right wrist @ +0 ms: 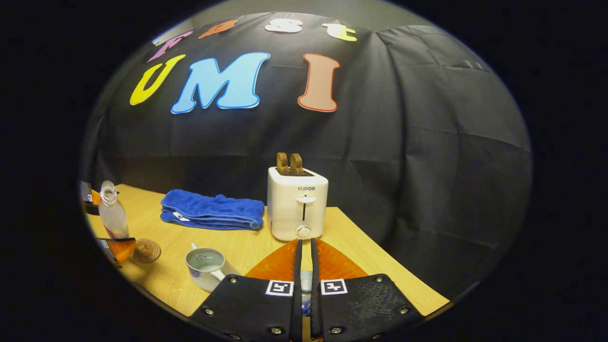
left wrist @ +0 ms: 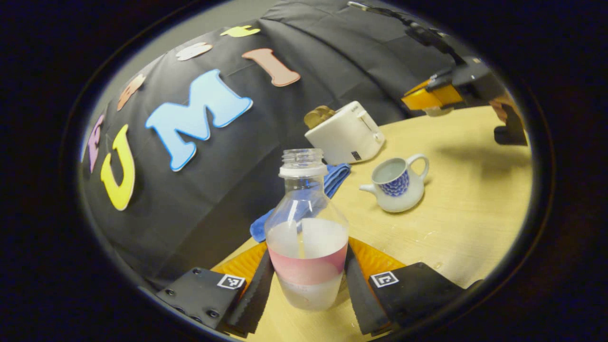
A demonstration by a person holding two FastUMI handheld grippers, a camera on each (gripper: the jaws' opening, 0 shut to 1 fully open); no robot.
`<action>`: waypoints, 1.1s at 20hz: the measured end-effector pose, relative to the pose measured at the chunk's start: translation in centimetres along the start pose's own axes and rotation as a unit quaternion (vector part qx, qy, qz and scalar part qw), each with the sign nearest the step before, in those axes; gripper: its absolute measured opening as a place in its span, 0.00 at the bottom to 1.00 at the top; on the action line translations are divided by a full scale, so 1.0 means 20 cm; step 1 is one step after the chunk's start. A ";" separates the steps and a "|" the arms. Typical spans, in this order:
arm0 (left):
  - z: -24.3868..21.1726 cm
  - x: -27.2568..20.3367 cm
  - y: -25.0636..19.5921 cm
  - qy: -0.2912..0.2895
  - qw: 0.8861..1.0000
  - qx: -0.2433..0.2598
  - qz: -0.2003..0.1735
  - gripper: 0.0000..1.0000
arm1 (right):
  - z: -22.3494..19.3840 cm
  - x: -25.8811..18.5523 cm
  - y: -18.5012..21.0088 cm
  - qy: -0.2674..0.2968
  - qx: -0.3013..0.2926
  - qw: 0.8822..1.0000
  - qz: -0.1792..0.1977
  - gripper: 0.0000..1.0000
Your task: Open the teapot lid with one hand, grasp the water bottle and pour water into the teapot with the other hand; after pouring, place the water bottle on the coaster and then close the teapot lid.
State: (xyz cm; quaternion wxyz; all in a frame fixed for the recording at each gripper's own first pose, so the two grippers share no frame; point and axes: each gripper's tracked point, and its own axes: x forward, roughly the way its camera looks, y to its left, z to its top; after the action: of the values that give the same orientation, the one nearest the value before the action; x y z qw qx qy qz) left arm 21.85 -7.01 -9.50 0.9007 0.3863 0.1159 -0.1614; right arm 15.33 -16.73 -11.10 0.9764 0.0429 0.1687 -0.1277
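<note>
On the wooden table (left wrist: 465,199), toward the back by the cloth wall: a white toaster (right wrist: 298,209) with two brown slices (right wrist: 289,164) standing up out of its slots. Just beside it, seen in the right gripper view, a folded blue towel (right wrist: 209,211) lying flat. Nearer the front, clamped upright in the left gripper (left wrist: 308,249), a clear water bottle (left wrist: 306,237), uncapped, partly filled, banded with a pink label; fingers (left wrist: 259,285) pressed to both its sides at the label. Cannot tell whether its base rests on the wood or hangs just above. Past the bottle, well apart from it, a white teapot (left wrist: 396,185) with a blue pattern, upright, mouth uncovered, spout toward the towel, handle away from it. In the right gripper view, near the bottle's foot, a small round brown coaster (right wrist: 147,250) flat on the wood, bare. Held up off the table, the right gripper (right wrist: 304,242), narrowed almost to nothing, pinching the teapot lid (right wrist: 306,281), just a pale sliver between its fingers.
</note>
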 end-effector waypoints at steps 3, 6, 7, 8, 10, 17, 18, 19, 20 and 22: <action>0.06 0.07 -0.01 0.007 0.997 0.078 0.001 0.87 | 0.02 -0.02 -0.07 -0.003 0.025 1.000 -0.008 0.07; 0.10 0.14 -0.01 0.019 0.986 0.163 0.006 0.87 | 0.00 -0.02 -0.10 0.003 0.050 0.999 -0.011 0.07; 0.11 0.17 -0.02 0.022 0.982 0.187 0.004 0.87 | 0.00 -0.02 -0.09 0.003 0.052 0.999 -0.010 0.07; 0.12 0.18 -0.03 0.025 0.978 0.205 0.001 0.87 | 0.01 -0.03 -0.09 0.000 0.054 0.999 -0.009 0.07; 0.15 0.20 -0.05 0.029 0.971 0.238 -0.006 0.87 | 0.03 -0.04 -0.08 -0.008 0.058 0.998 -0.005 0.07; 0.20 0.31 -0.09 0.048 0.931 0.361 -0.025 0.84 | 0.09 -0.06 -0.08 -0.031 0.085 0.996 0.006 0.07; 0.20 0.32 -0.10 0.052 0.925 0.375 -0.029 0.84 | 0.09 -0.06 -0.10 -0.033 0.088 0.996 0.003 0.07; 0.20 0.34 -0.11 0.058 0.920 0.386 -0.035 0.84 | 0.10 -0.06 -0.11 -0.035 0.090 0.995 0.000 0.07; 0.20 0.35 -0.11 0.060 0.916 0.396 -0.037 0.84 | 0.10 -0.07 -0.12 -0.035 0.094 0.995 -0.001 0.07; 0.21 0.35 -0.11 0.065 0.905 0.418 -0.037 0.84 | 0.10 -0.06 -0.12 -0.035 0.098 0.995 0.000 0.07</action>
State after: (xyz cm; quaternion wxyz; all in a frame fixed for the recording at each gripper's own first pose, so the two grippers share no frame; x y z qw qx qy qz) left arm 27.84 -12.95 -10.50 0.6402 0.7328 0.1100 -0.2026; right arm 14.24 -18.93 -8.90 0.9729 0.1337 0.1209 -0.1448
